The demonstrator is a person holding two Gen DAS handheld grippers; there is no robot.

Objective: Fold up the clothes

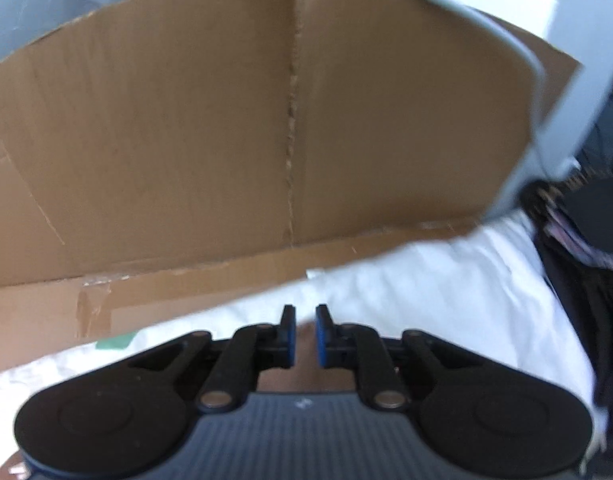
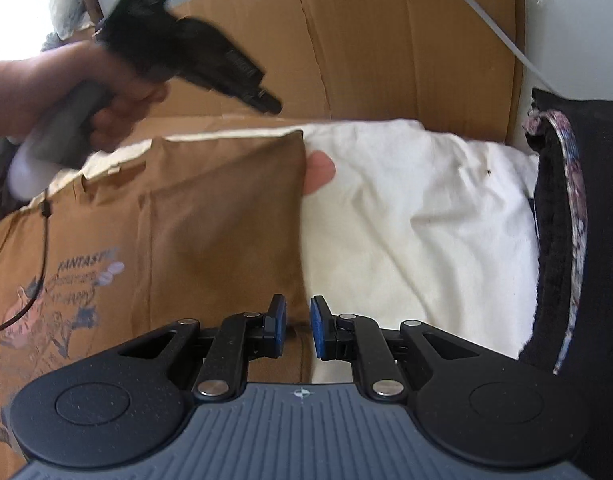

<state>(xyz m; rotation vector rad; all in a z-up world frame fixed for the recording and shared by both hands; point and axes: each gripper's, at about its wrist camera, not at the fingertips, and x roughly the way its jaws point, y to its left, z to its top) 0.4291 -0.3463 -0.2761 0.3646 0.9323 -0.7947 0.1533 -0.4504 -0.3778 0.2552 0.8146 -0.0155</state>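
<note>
The brown T-shirt appears only in the right wrist view; in the left wrist view the left gripper hangs over a white sheet, its jaws a small gap apart with nothing between them, facing a cardboard panel that stands at the far side, with dark clothes along the right edge. In the right wrist view the T-shirt lies flat on the left, printed with a faded graphic (the lettering is blurred), its right edge resting on the white sheet. The right gripper hovers over that edge, jaws slightly parted and empty. Up left, a hand holds the other gripper above the shirt, and a dark garment lies on the right.
</note>
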